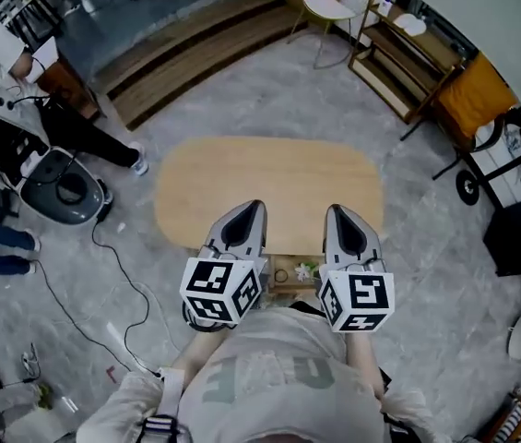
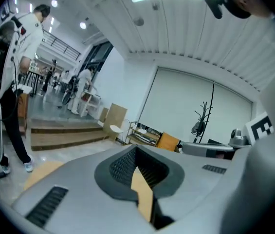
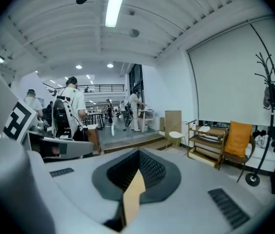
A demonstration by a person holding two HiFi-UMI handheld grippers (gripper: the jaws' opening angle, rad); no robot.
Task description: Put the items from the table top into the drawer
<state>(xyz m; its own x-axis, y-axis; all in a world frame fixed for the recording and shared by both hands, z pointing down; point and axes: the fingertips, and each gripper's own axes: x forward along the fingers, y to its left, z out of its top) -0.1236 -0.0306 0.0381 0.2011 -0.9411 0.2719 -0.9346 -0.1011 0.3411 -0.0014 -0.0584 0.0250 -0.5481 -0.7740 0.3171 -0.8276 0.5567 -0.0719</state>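
I see the oval table (image 1: 269,187) lying with its long axis left to right in the head view. The drawer (image 1: 283,284) stands open at its near edge with small items (image 1: 303,270) inside. My left gripper (image 1: 249,212) and right gripper (image 1: 338,215) hang side by side above that edge, pointing across the table, each with its jaws pressed together on themselves. A grey machine (image 1: 62,187) and its cable (image 1: 103,247) lie on the floor to the left.
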